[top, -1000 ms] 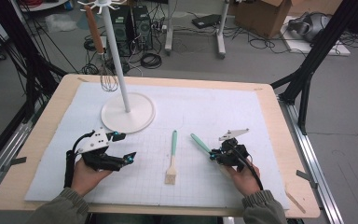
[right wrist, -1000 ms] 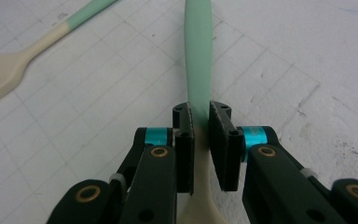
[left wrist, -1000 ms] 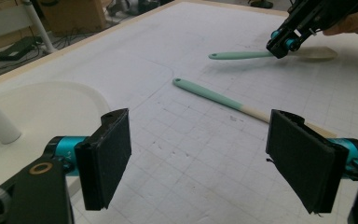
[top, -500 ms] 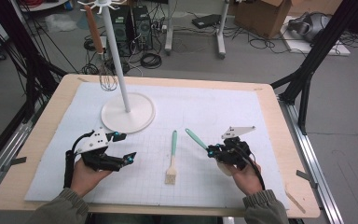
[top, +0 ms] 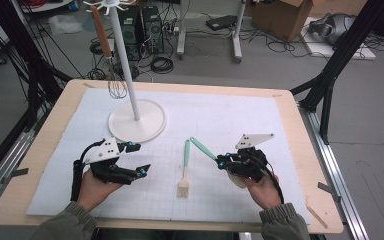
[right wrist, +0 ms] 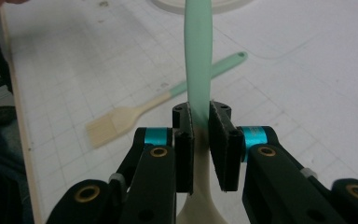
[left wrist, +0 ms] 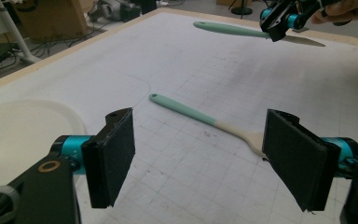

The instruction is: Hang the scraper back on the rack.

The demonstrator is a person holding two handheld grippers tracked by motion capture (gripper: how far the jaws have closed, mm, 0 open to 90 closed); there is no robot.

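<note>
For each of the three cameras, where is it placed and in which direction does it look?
High view: above the person's side, looking forward and down at the table; both hands show.
Left gripper view: on the left gripper, looking along open jaws at the brush.
Right gripper view: on the right gripper, jaws shut on a spatula.
Both gripper views share the brush.

Overhead camera faces forward; both close gripper cameras share the brush.
</note>
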